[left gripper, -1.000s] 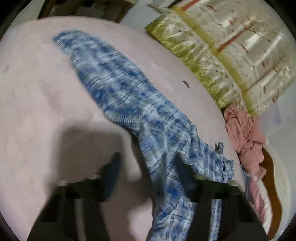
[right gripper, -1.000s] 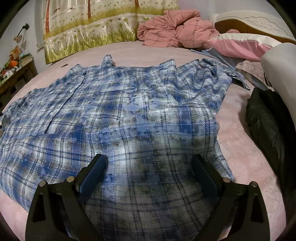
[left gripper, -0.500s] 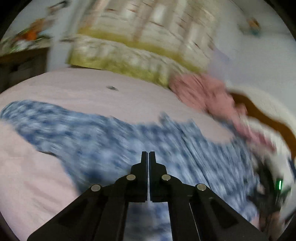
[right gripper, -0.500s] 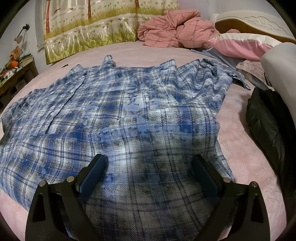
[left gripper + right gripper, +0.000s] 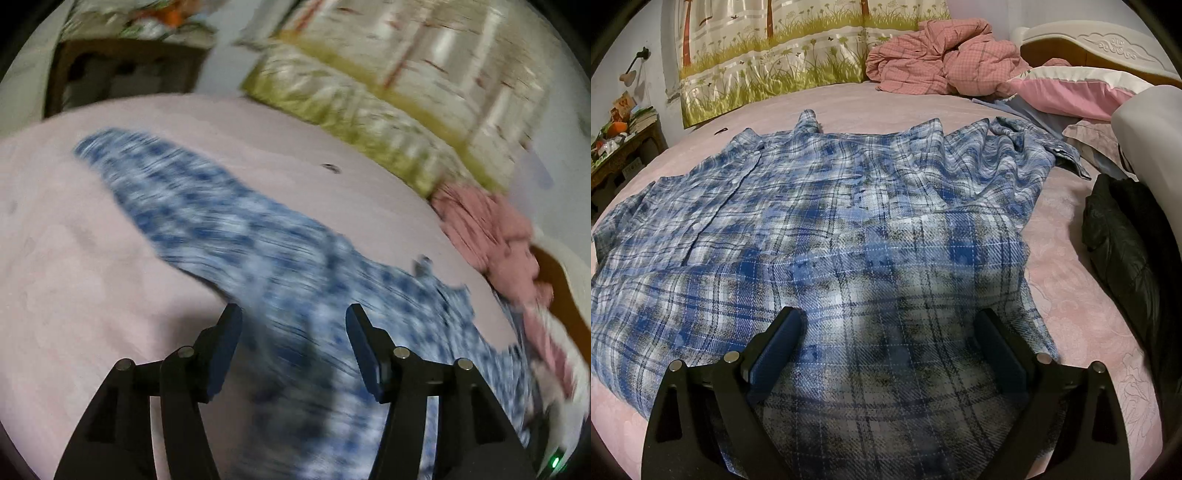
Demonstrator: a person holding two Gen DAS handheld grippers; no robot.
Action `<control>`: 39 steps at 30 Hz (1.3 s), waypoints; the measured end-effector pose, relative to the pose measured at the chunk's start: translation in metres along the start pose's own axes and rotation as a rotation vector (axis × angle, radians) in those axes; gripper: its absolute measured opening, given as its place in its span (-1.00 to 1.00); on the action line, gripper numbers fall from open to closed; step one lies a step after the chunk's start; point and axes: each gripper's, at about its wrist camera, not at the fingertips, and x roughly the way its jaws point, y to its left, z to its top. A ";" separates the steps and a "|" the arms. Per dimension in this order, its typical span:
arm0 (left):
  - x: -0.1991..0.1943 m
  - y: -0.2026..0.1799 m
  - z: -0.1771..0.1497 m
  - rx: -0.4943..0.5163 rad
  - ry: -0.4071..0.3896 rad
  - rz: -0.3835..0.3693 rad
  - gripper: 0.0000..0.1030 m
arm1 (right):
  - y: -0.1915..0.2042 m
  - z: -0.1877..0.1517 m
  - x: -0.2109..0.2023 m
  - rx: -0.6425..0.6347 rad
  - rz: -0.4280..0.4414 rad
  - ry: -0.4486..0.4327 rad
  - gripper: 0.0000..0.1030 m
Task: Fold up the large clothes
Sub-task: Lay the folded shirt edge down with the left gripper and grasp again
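A pink bedspread (image 5: 1082,325) is seen filling both views, and most of its middle is covered by a blue plaid shirt (image 5: 820,221) that is laid flat. In the right wrist view the shirt's collar (image 5: 809,120) is pointed toward the far side, where a grass-printed curtain (image 5: 783,59) is hung along the bed's edge. A strip of bare bedspread is left between collar and curtain, with a small dark object (image 5: 721,130) lying on it. One sleeve (image 5: 1027,155) is bunched toward the right and its cuff is ended near a pink pillow (image 5: 1078,92). A crumpled pink garment (image 5: 942,59) is piled at the far right corner beside a white headboard (image 5: 1100,40). A black garment (image 5: 1123,251) is lain along the right side, apart from the shirt's hem, with open bedspread between them. A cluttered wooden side table (image 5: 624,147) is stood past the left edge.

In the blurred left wrist view the other sleeve (image 5: 192,199) is stretched out across bare bedspread, with wide open room on its left.

The right gripper (image 5: 886,347) is held above the shirt's lower part with jaws spread wide, nothing pinched. The left gripper (image 5: 291,347) is shown over the sleeve's base with jaws opening; cloth is seen beneath them, not clamped.
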 end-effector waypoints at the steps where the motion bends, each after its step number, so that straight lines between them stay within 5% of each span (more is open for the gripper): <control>1: 0.004 0.009 0.004 -0.022 0.019 0.000 0.17 | 0.000 0.000 0.000 0.000 0.000 0.000 0.84; 5: 0.020 0.053 0.024 -0.165 0.038 0.032 0.27 | 0.000 0.000 0.000 0.000 0.001 0.000 0.84; 10: 0.038 0.119 0.046 -0.276 0.004 0.184 0.29 | 0.001 0.000 0.000 -0.001 0.002 0.002 0.86; 15: 0.051 0.160 0.056 -0.258 -0.069 -0.008 0.29 | 0.002 -0.001 0.001 -0.004 0.005 0.006 0.87; 19: 0.069 0.159 0.074 -0.224 -0.068 0.009 0.29 | 0.002 -0.001 0.002 -0.005 0.005 0.007 0.89; 20: 0.075 0.155 0.079 -0.203 -0.062 0.025 0.23 | 0.002 -0.001 0.003 -0.006 0.004 0.007 0.89; 23: 0.094 0.152 0.089 -0.194 -0.005 0.056 -0.92 | 0.002 -0.001 0.003 -0.004 0.008 0.008 0.89; 26: 0.078 0.134 0.092 -0.144 -0.068 0.084 -0.92 | 0.004 0.000 0.004 -0.006 0.005 0.010 0.90; 32: 0.022 0.044 0.087 0.131 -0.165 -0.008 -0.92 | 0.007 0.000 0.006 -0.012 0.002 0.011 0.90; 36: -0.009 -0.025 0.059 0.223 -0.146 -0.122 -0.92 | 0.006 0.000 0.005 -0.011 0.004 0.011 0.90; 39: -0.034 -0.079 0.012 0.361 -0.173 -0.128 -0.92 | 0.006 0.000 0.005 -0.008 0.009 0.010 0.90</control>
